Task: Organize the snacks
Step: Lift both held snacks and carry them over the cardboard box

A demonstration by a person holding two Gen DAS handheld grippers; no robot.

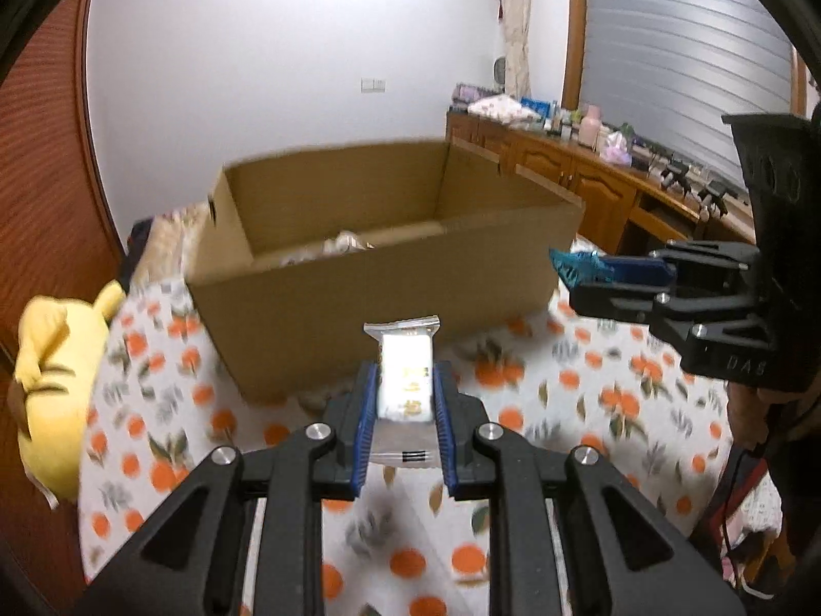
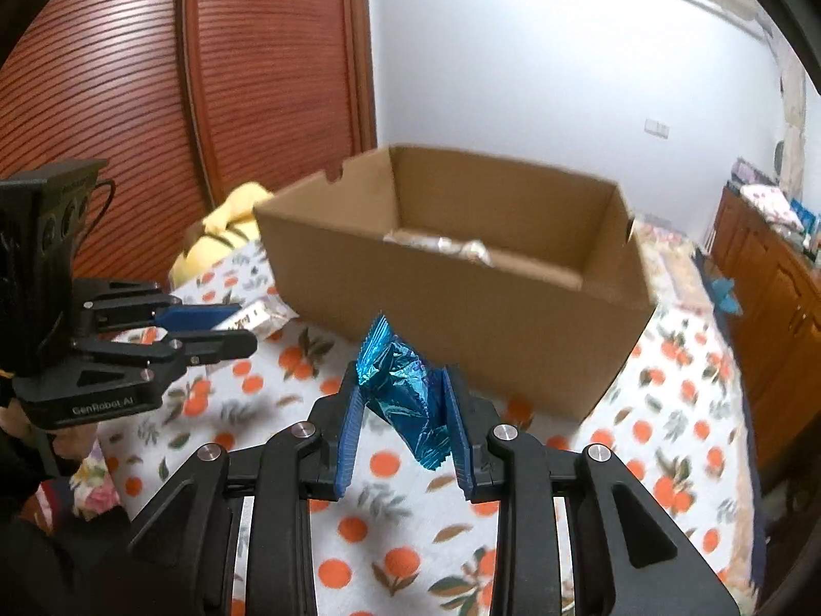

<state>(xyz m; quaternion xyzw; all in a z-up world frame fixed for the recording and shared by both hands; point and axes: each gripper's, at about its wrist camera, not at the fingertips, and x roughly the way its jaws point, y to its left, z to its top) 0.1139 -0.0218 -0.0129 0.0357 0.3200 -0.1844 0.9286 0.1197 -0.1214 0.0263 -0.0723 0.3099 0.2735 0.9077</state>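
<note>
The left gripper (image 1: 405, 400) clamps a white snack packet (image 1: 404, 374); the right gripper (image 2: 405, 410) pinches a blue foil snack (image 2: 405, 390), both poised below the cardboard box (image 1: 390, 277) at centre frame, likely for dropping in.

Both wrist cams look fwd/down, near cardboard box (image 1: 390, 277); shared: box, orange-print cloth (image 2: 667, 410).

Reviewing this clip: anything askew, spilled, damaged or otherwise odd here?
Nothing spilled or damaged. The blue foil snack sits tilted and crumpled in the right tongs; the white snack packet stands upright in the left tongs. The cardboard box is open, with some wrapped items inside.
</note>
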